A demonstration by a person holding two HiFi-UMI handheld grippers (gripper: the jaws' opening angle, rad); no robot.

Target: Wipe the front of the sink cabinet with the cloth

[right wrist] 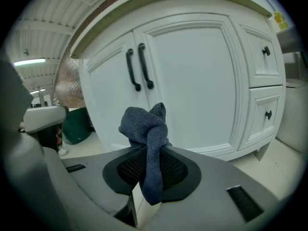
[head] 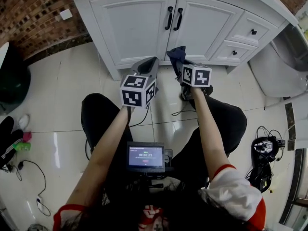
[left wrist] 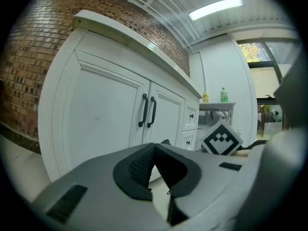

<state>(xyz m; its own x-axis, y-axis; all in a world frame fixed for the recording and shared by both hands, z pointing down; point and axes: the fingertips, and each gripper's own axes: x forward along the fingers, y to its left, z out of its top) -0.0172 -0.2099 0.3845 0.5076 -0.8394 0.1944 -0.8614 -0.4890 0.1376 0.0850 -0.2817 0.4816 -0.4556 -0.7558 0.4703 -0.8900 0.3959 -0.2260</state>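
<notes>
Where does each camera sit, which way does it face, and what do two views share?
Head view: on the person's head, steeply down at white sink cabinet and glossy tiled floor; forearms, left gripper, right gripper show.
Left gripper view: on left gripper, facing cabinet doors; its shut, empty jaws show.
Right gripper view: on right gripper, facing the doors; jaws shut on dark blue cloth.
Shared: both gripper views show the black door handles.

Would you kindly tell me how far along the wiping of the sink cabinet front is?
Done: the right gripper is shut on the dark blue cloth, so the pickup is complete. In hand: the cloth points at the cabinet doors but appears short of them. Left: the whole wipe of the white sink cabinet front, since no contact shows. The left gripper is shut and empty.
</notes>
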